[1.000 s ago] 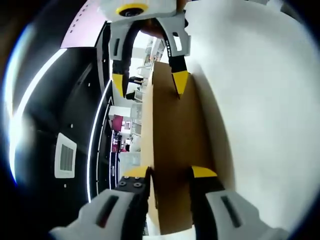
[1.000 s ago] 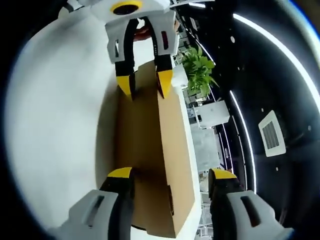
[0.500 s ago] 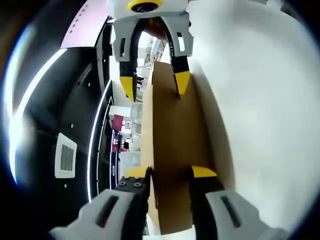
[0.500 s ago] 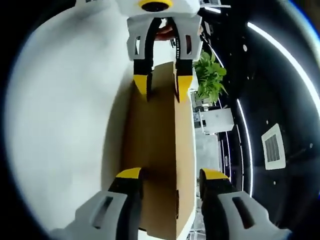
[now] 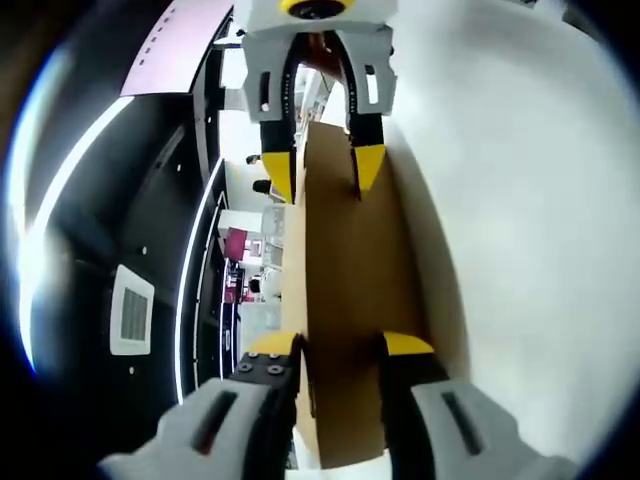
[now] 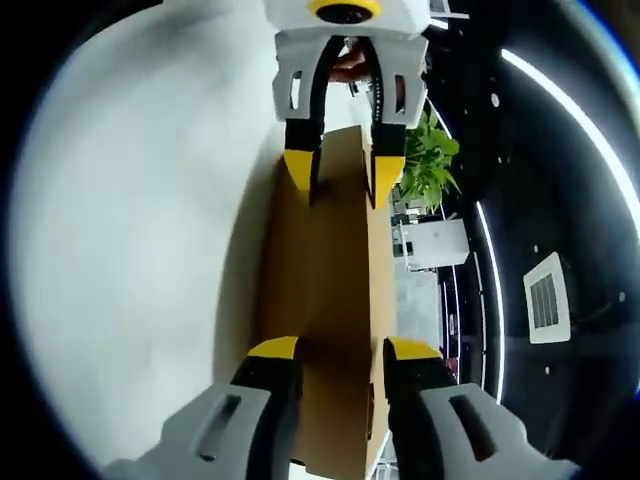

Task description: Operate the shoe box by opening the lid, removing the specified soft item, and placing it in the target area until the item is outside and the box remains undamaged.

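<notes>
**Operator A:** State the current hold.

**Operator B:** I hold the brown cardboard shoe box [image 5: 345, 290] from its two opposite ends. My left gripper [image 5: 336, 347] straddles the near end in the left gripper view, its yellow-tipped jaws set narrow on either side of the panel. My right gripper [image 6: 340, 350] does the same at the other end. Each gripper appears at the far end of the other's view: the right gripper at [image 5: 325, 172], the left gripper at [image 6: 343, 170].

**Operator A:** Why both ends?

**Operator B:** In my judgement, an end-to-end hold keeps the box steady and spreads the load, so the cardboard does not buckle. I cannot tell whether the jaws press the card or merely bracket it.

**Operator A:** Location of the box?

**Operator B:** It lies against the white table surface [image 6: 130, 230], with a green potted plant [image 6: 430, 165] beyond it. The soft item is not visible; I judge the lid still closed.
</notes>
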